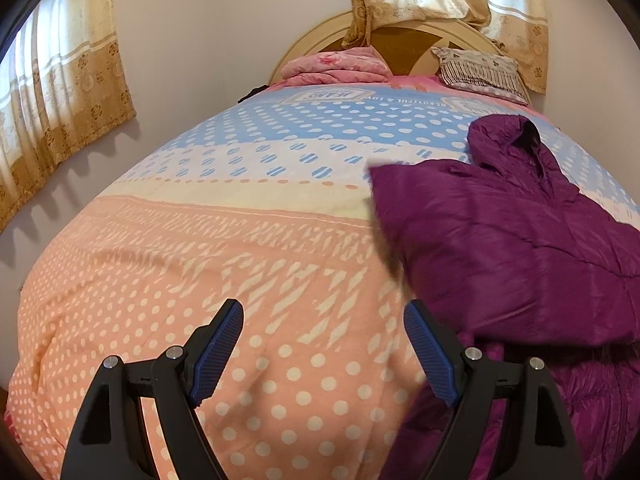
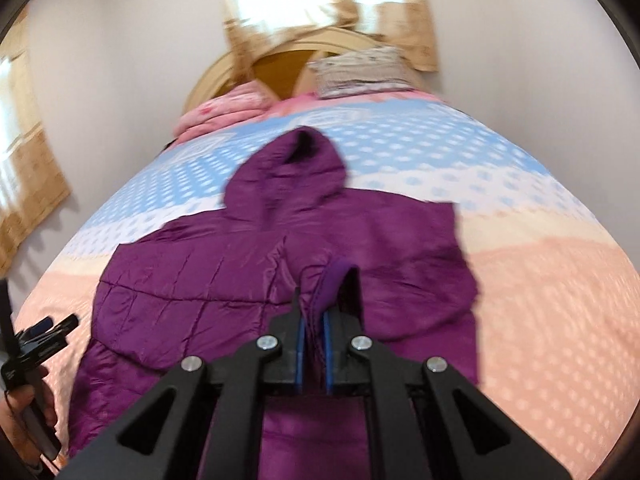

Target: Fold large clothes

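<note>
Bedroom with one bed (image 1: 200,240), its dotted cover serving as the folding surface. Left gripper (image 1: 324,344): jaws wide apart and empty over the cover, the jacket's edge at its 3 o'clock. One purple hooded jacket (image 2: 192,276) lies spread flat, hood toward 12 o'clock, where one pillow (image 2: 360,68) and one pink blanket (image 2: 224,116) rest. Right gripper (image 2: 316,332): clenched on a cuff, probably to carry that sleeve across the body.

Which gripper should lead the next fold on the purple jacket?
Right. The right gripper has its jaws shut on a fold of the purple jacket; the left gripper is open over bare bedspread.
</note>
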